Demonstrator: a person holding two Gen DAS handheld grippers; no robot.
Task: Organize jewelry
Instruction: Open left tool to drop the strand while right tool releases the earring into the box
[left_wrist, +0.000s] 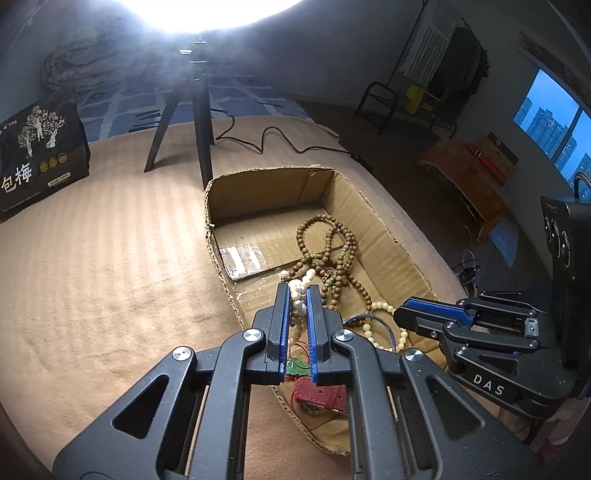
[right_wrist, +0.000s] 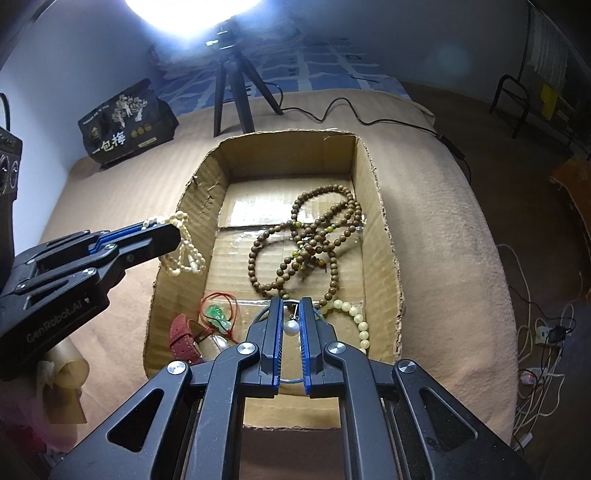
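An open cardboard box (left_wrist: 266, 184) (right_wrist: 288, 155) lies on a tan blanket. Inside are a long brown wooden bead strand (left_wrist: 325, 251) (right_wrist: 314, 236), a pale yellow bead bracelet (left_wrist: 384, 306) (right_wrist: 360, 321), a green pendant on red cord (right_wrist: 218, 317) and a red strap (right_wrist: 183, 339). My left gripper (left_wrist: 296, 290) (right_wrist: 177, 230) is shut on a white pearl strand (left_wrist: 297, 295) (right_wrist: 184, 254), which dangles over the box's left wall. My right gripper (right_wrist: 290, 301) (left_wrist: 399, 315) hovers over the box's near end, shut on a thin hoop necklace with a pearl drop (right_wrist: 290, 328).
A black tripod (left_wrist: 199, 110) (right_wrist: 232, 88) stands behind the box, with its cable (right_wrist: 332, 107) running right across the blanket. A dark printed bag (left_wrist: 37, 147) (right_wrist: 125, 122) sits at the back left. Cables and plugs (right_wrist: 535, 332) lie on the floor to the right.
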